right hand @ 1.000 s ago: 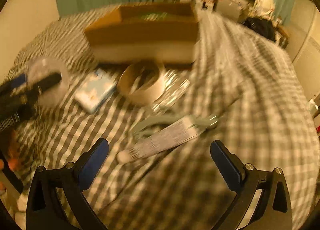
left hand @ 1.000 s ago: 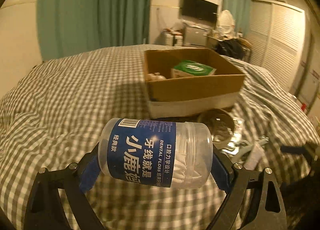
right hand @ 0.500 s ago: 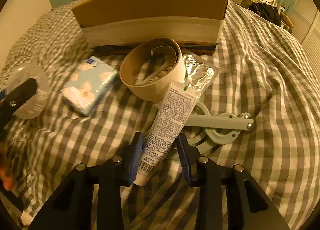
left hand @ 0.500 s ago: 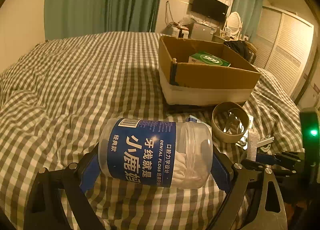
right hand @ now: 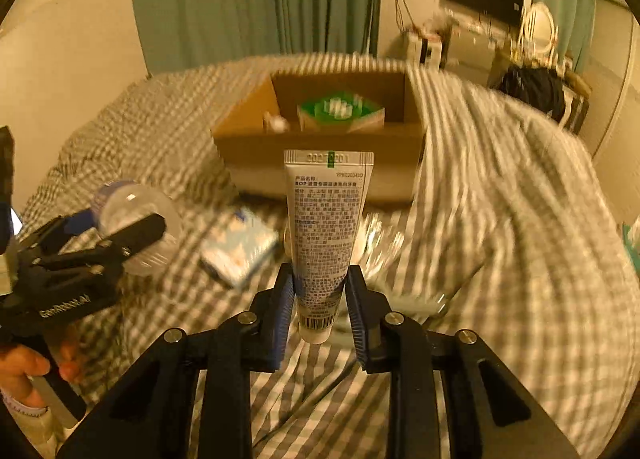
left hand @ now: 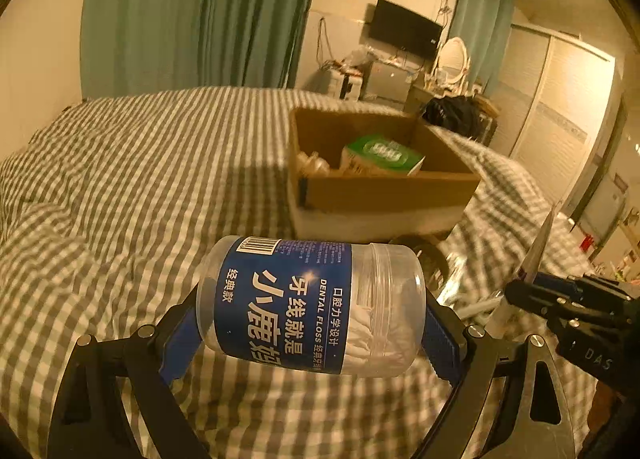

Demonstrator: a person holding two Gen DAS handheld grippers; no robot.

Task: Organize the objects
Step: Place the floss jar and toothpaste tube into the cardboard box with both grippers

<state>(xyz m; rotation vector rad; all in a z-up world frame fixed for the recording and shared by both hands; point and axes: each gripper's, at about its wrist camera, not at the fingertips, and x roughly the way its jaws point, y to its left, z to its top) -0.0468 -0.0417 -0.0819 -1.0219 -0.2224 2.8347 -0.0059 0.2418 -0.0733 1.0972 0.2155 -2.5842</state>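
Fingers (left hand: 188, 335) clamp floss jar (left hand: 312, 307), R pair (right hand: 362, 315) clamp tube (right hand: 324, 235); box (right hand: 320, 155) contents blurred.

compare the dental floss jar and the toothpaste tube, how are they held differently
The dental floss jar lies sideways across the left gripper; the toothpaste tube stands upright in the right gripper. The jar is clear and cylindrical with a blue label; the tube is white and flat-crimped. Both are lifted off the bed.
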